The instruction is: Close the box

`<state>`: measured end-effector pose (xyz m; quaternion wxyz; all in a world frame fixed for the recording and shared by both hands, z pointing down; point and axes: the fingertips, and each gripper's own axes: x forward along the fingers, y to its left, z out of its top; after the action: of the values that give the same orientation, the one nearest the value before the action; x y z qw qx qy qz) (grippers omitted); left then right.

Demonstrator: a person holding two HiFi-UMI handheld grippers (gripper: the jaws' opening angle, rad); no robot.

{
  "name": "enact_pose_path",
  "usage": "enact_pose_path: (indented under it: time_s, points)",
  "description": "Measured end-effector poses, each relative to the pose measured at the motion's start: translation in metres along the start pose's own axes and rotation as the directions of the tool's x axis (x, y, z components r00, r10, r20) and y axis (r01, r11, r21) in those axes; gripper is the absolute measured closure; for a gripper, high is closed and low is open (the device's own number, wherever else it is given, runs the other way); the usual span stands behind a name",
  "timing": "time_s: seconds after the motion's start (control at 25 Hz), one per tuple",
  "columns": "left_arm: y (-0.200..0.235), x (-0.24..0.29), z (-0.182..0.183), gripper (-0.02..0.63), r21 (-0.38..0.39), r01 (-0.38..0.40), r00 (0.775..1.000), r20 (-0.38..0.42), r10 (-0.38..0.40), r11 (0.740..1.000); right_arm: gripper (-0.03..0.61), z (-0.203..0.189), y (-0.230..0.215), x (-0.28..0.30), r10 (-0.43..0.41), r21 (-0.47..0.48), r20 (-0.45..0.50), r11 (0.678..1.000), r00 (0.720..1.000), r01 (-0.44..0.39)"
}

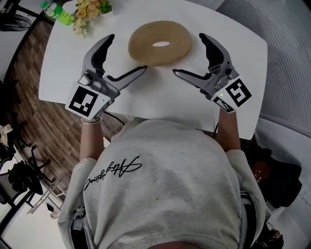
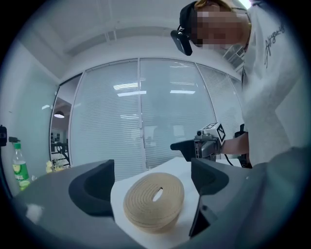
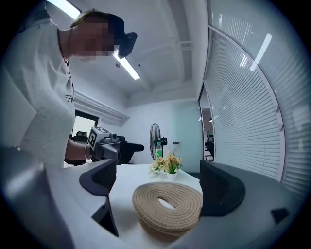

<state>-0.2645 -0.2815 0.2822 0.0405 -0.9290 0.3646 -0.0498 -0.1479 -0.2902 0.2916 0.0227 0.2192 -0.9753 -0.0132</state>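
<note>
A round woven rope box with an oval slot in its top rests on the white table, and its coiled lid appears to lie on it. My left gripper hovers at the box's near left with its jaws spread wide and nothing in them. My right gripper mirrors it at the near right, also open and empty. The left gripper view shows the box ahead between the jaws, untouched. It sits the same way in the right gripper view, box between the jaws.
A small pot of flowers and a green bottle stand at the table's far left corner. A standing fan is behind the table. The table's near edge runs just under both grippers, and wooden floor lies to the left.
</note>
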Motion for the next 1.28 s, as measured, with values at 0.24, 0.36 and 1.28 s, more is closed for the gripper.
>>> enact_pose_path:
  time_s: [0.24, 0.36, 1.28]
  points:
    - [0.000, -0.009, 0.024, 0.133, -0.001, -0.038, 0.997, 0.071, 0.038, 0.999, 0.075, 0.028, 0.009, -0.001, -0.018, -0.029, 0.033, 0.999, 0.999, 0.019]
    - [-0.005, -0.011, 0.032, 0.141, -0.027, -0.025, 0.996, 0.089, 0.028, 0.999, 0.108, 0.038, 0.013, -0.001, -0.028, -0.068, 0.042, 0.997, 0.999, 0.031]
    - [-0.024, -0.005, 0.071, 0.546, 0.009, -0.002, 0.984, 0.179, 0.001, 1.000, 0.445, 0.067, 0.029, -0.006, 0.010, -0.088, 0.119, 0.996, 0.993, 0.000]
